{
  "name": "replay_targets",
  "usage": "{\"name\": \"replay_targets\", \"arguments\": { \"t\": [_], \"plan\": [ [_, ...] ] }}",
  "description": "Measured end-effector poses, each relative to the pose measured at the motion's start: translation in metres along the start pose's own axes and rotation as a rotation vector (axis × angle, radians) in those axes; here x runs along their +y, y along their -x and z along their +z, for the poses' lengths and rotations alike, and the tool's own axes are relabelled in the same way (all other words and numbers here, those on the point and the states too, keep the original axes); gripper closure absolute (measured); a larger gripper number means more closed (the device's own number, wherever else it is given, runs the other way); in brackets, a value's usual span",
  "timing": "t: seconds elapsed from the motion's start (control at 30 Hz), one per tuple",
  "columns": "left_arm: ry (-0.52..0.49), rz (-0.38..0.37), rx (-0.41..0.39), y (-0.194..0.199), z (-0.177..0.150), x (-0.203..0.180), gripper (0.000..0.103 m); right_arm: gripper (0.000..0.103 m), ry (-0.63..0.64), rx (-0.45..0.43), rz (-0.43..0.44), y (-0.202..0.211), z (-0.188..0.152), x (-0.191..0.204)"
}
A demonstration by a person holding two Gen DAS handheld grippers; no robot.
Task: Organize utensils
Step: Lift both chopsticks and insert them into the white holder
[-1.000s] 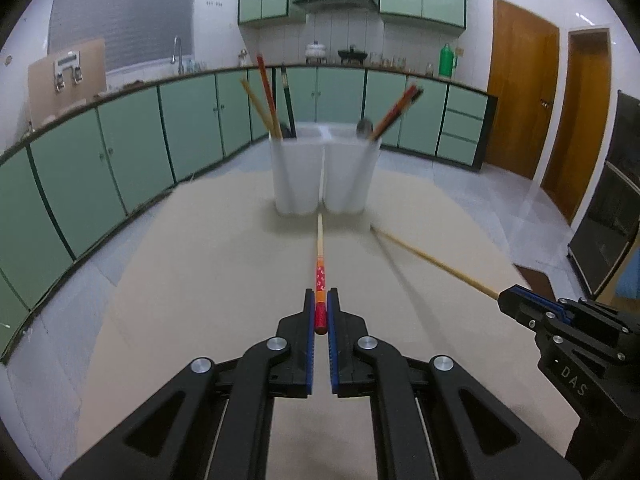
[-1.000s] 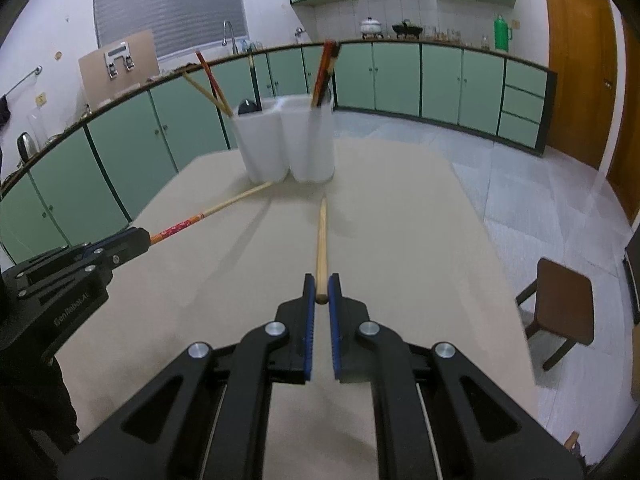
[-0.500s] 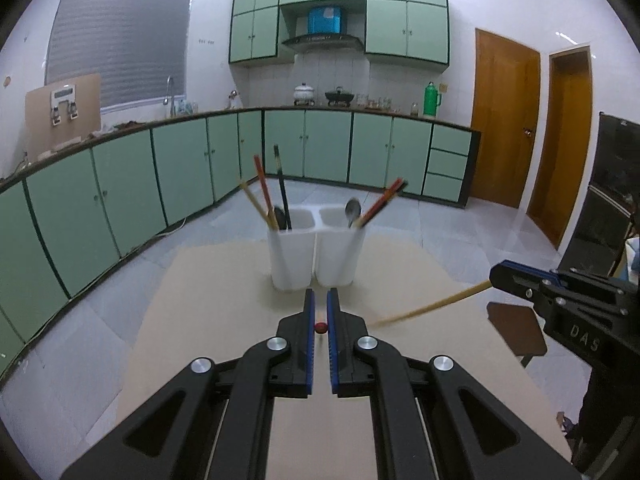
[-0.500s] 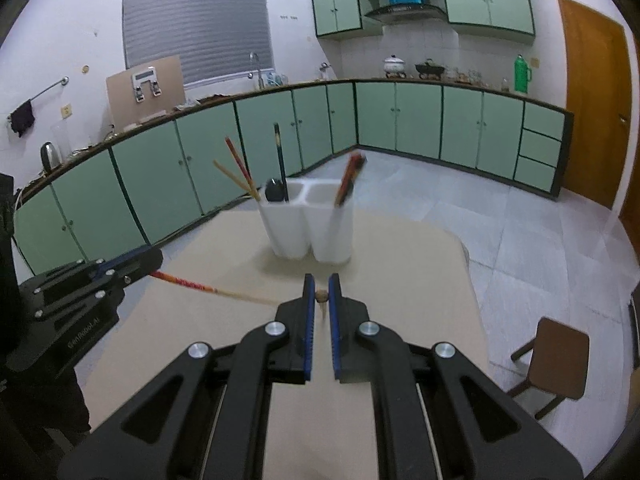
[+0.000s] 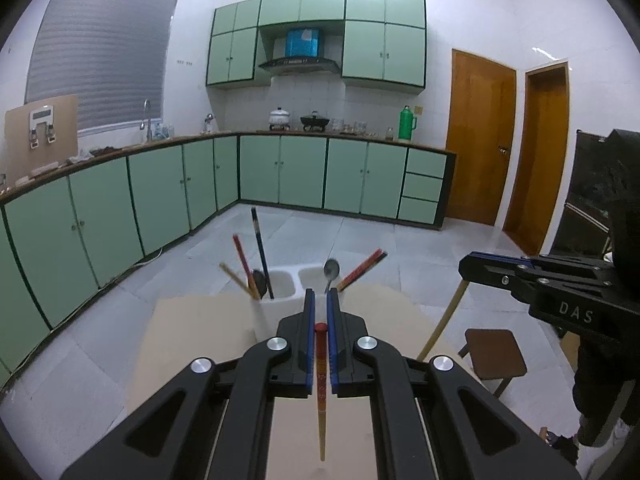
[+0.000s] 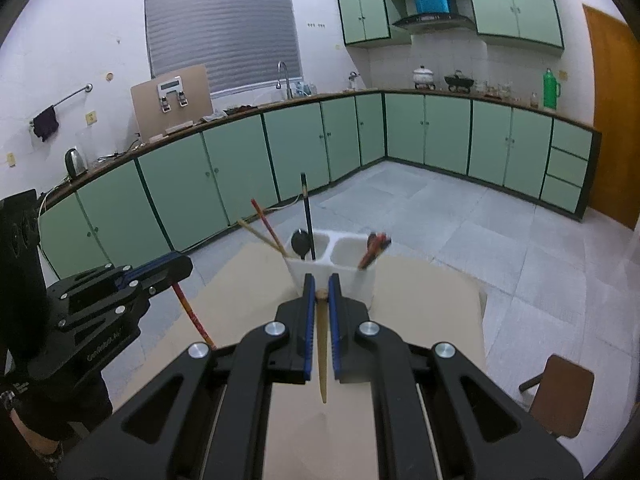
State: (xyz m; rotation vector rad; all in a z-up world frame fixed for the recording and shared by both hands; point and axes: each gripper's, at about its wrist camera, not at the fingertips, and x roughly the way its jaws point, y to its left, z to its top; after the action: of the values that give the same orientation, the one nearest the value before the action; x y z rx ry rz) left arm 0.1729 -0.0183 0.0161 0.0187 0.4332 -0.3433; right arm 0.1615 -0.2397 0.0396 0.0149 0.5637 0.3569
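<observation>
My left gripper is shut on a red-topped chopstick that hangs point down above the table; it also shows in the right wrist view. My right gripper is shut on a plain wooden chopstick, also point down; it shows in the left wrist view. A white two-compartment holder stands at the table's far end with several chopsticks and spoons in it. Both grippers are lifted, short of the holder.
The tan table lies below both grippers. A brown stool stands on the floor to the right. Green cabinets line the far walls.
Both grippers have lifted their chopsticks off the table and tipped them from lying forward to hanging point down. The holder now sits lower in both views.
</observation>
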Motion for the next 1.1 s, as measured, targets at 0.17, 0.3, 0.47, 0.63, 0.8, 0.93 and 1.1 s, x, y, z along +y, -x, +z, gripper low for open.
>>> {"name": "replay_targets", "arguments": {
  "t": [0.17, 0.3, 0.47, 0.63, 0.8, 0.93, 1.1],
  "plan": [
    [-0.016, -0.005, -0.043, -0.001, 0.02, 0.001, 0.097, 0.097, 0.026, -0.038, 0.0, 0.005, 0.026, 0.003],
    [-0.03, -0.004, -0.095, -0.003, 0.045, 0.002, 0.098, 0.097, 0.043, -0.075, 0.006, 0.008, 0.051, 0.005],
    [-0.05, 0.003, -0.167, -0.007, 0.084, 0.001, 0.097, 0.097, 0.055, -0.123, -0.006, 0.004, 0.084, 0.003],
    [-0.059, 0.026, -0.226, -0.019, 0.118, 0.005, 0.097, 0.097, 0.05, -0.163, -0.03, -0.01, 0.116, -0.004],
    [-0.041, 0.047, -0.261, -0.045, 0.14, 0.016, 0.098, 0.097, 0.051, -0.173, -0.059, -0.035, 0.13, -0.014],
    [-0.039, 0.068, -0.265, -0.076, 0.143, 0.023, 0.098, 0.097, 0.048, -0.164, -0.073, -0.061, 0.132, -0.019],
    [-0.025, 0.093, -0.242, -0.117, 0.13, 0.034, 0.098, 0.097, 0.031, -0.12, -0.075, -0.103, 0.122, -0.029]
  ]
}}
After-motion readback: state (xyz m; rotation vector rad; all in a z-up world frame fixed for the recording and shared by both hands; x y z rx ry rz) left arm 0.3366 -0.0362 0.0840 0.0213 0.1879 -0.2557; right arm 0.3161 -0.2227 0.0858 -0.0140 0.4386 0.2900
